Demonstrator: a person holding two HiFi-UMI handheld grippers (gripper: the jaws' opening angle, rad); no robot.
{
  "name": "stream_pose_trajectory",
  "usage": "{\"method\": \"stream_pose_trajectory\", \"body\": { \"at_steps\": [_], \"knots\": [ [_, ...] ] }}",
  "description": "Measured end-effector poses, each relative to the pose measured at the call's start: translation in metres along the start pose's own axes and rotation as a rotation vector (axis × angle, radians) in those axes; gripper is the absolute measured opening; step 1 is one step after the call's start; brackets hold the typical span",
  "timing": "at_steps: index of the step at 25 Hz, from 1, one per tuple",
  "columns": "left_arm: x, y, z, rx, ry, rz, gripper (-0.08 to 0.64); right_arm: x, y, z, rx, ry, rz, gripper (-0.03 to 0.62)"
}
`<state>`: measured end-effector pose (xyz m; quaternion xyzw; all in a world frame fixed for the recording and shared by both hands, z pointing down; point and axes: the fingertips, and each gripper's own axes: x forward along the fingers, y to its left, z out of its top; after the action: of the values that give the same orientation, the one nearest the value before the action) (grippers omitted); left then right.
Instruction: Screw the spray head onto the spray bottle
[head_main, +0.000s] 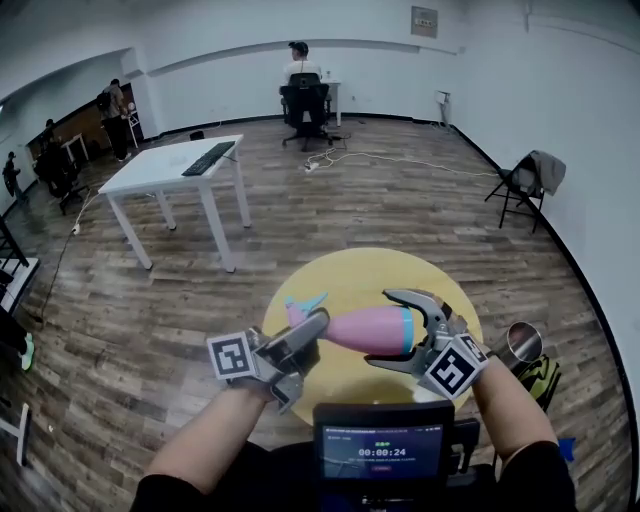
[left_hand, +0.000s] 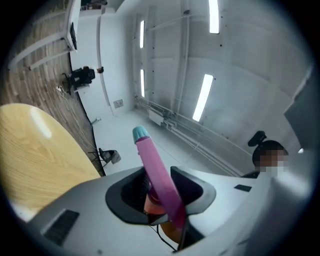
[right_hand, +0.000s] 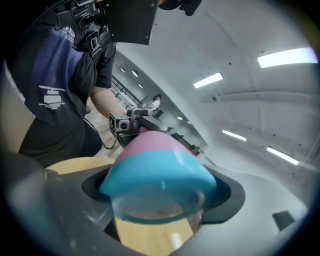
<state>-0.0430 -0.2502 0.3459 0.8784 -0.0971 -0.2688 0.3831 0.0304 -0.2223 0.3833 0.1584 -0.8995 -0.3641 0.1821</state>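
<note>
Above the bench, the left hand-held gripper clamps the spray head. The right hand-held gripper sits released around the spray bottle base. Re-grip squarely, keep the axes aligned, and turn gently.

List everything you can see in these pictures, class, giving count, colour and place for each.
spray bottle: one, pink with blue band, sideways above the table
spray head: one, pink and teal, at the bottle's left end
round table: one, yellow, under the bottle
desk: one, white, far left
keyboard: one, black, on the desk
metal cup: one, silvery, right of the table
left hand-held gripper: one, grey, shut on the spray head
right hand-held gripper: one, grey, open round the bottle's base
</note>
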Motion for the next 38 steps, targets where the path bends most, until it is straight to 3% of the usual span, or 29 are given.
{"method": "stream_pose_trajectory", "body": {
  "at_steps": [1,3,5,7,8,9,10,11,14,16,18,20,23,25,26,27,28,29,31,33,34,35,36,38],
  "knots": [
    [0.006,-0.005,-0.007,0.013,0.020,-0.005,0.161,0.001,0.001,0.009,0.054,-0.050,0.037,0.497],
    [0.010,-0.016,-0.019,0.105,0.082,-0.017,0.166,-0.008,-0.003,0.023,0.320,-0.168,0.135,0.486],
    [0.010,-0.036,-0.032,0.313,0.155,-0.056,0.170,-0.020,-0.007,0.024,0.624,-0.239,0.255,0.486],
    [0.014,-0.054,-0.043,0.591,0.226,-0.083,0.170,-0.022,-0.006,0.019,0.875,-0.282,0.399,0.488],
    [0.016,-0.057,-0.045,0.672,0.250,-0.081,0.170,-0.020,-0.004,0.016,0.976,-0.296,0.459,0.488],
    [0.017,-0.056,-0.042,0.680,0.255,-0.074,0.169,-0.017,-0.001,0.015,1.035,-0.304,0.485,0.488],
    [0.016,-0.053,-0.036,0.623,0.238,-0.066,0.164,-0.012,0.000,0.014,1.036,-0.298,0.463,0.488],
    [0.014,-0.047,-0.026,0.529,0.200,-0.055,0.159,-0.007,-0.001,0.014,0.978,-0.275,0.395,0.490],
    [-0.004,-0.016,0.006,0.231,0.046,0.019,0.158,0.002,-0.012,0.009,0.590,-0.138,0.136,0.511],
    [-0.024,0.005,0.023,0.108,-0.048,0.071,0.158,-0.005,-0.016,0.005,0.366,-0.060,0.059,0.542],
    [-0.044,0.018,0.035,0.049,-0.110,0.101,0.157,-0.018,-0.017,-0.001,0.246,-0.007,0.016,0.546],
    [-0.057,0.022,0.041,0.025,-0.135,0.102,0.156,-0.025,-0.017,-0.007,0.204,0.020,-0.018,0.552],
    [-0.047,0.016,0.032,0.021,-0.081,0.061,0.157,-0.015,-0.013,-0.007,0.161,0.042,-0.030,0.560],
    [-0.022,0.004,0.012,0.019,-0.011,0.015,0.156,0.001,0.000,0.000,0.102,0.035,0.014,0.560],
    [-0.010,-0.001,0.003,0.020,0.011,0.001,0.156,0.007,0.009,0.005,0.090,0.008,0.058,0.559],
    [-0.002,-0.006,-0.004,0.031,0.028,-0.001,0.159,0.010,0.014,0.011,0.127,-0.041,0.108,0.493],
    [0.003,-0.009,-0.009,0.065,0.053,0.000,0.156,0.009,0.016,0.015,0.238,-0.099,0.162,0.491],
    [0.005,-0.015,-0.015,0.130,0.090,-0.005,0.157,0.004,0.014,0.018,0.409,-0.148,0.225,0.489],
    [0.007,-0.034,-0.029,0.339,0.168,-0.040,0.164,-0.009,0.009,0.020,0.745,-0.226,0.383,0.489],
    [0.010,-0.047,-0.035,0.510,0.217,-0.067,0.164,-0.013,0.009,0.023,0.941,-0.281,0.503,0.490],
    [0.011,-0.046,-0.033,0.513,0.218,-0.069,0.163,-0.010,0.010,0.023,0.973,-0.283,0.513,0.491],
    [0.010,-0.042,-0.027,0.466,0.201,-0.066,0.160,-0.006,0.010,0.023,0.961,-0.272,0.482,0.491],
    [0.007,-0.036,-0.019,0.389,0.167,-0.056,0.155,-0.001,0.007,0.022,0.908,-0.250,0.415,0.492],
    [-0.005,-0.016,0.001,0.228,0.075,-0.006,0.153,0.004,-0.002,0.016,0.686,-0.173,0.240,0.495]
  ]
}}
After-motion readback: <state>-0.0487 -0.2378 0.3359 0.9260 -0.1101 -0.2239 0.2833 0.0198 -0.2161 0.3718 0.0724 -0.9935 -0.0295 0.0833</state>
